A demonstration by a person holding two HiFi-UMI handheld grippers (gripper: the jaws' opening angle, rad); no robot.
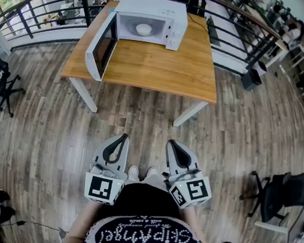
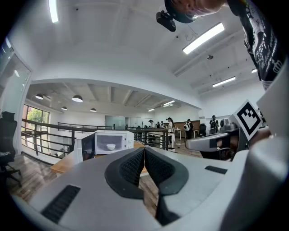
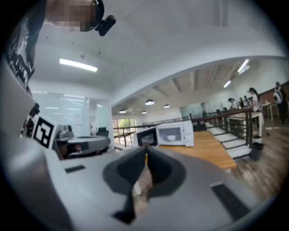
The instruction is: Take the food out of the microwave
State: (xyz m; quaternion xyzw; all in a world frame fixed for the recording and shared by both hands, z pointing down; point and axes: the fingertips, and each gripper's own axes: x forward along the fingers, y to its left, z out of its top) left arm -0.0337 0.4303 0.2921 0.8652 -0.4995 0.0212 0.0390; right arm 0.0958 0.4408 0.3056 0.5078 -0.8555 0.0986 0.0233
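Left tongs (image 1: 123,138) & right tongs (image 1: 171,143) at my waist, both pressed together, empty; small white bowl (image 1: 143,29) sits inside open microwave (image 1: 152,7), upper centre.

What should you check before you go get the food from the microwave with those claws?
1. Microwave door open: ok, it is swung wide.
2. Food in sight: ok, a white bowl sits inside the microwave.
3. Claws empty: ok, the left claw and the right claw hold nothing.
4. Claws open to grab: not ok, both are shut.
5. Near enough to reach: not ok, both claws hang over the floor, short of the table.
6. Bowl cool enough: cannot tell.
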